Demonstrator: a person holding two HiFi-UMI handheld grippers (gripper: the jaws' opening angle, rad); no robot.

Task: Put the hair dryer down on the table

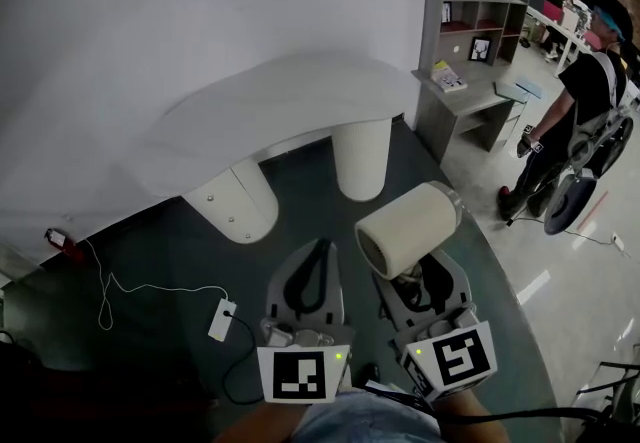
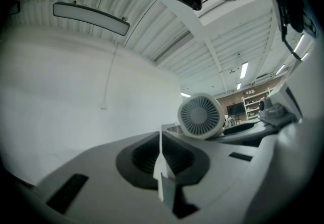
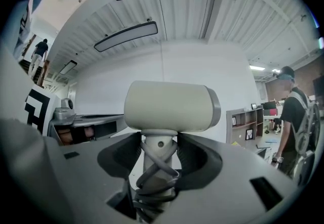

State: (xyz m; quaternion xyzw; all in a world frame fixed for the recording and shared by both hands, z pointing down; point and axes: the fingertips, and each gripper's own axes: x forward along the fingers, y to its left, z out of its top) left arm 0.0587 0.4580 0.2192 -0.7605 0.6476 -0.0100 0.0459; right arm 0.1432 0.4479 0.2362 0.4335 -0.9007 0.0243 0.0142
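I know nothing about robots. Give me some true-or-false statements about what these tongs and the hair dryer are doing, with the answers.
1. The right tongs are clamped on the hair dryer. True.
2. The left tongs hold something too. False: they are shut together with nothing between them.
3. The hair dryer lies on the white table. False: it is held up in the air, not touching the table.
4. The cord is wound round the dryer's handle. True.
5. Nobody else is in the room. False: a person stands on the right, past the shelf unit.
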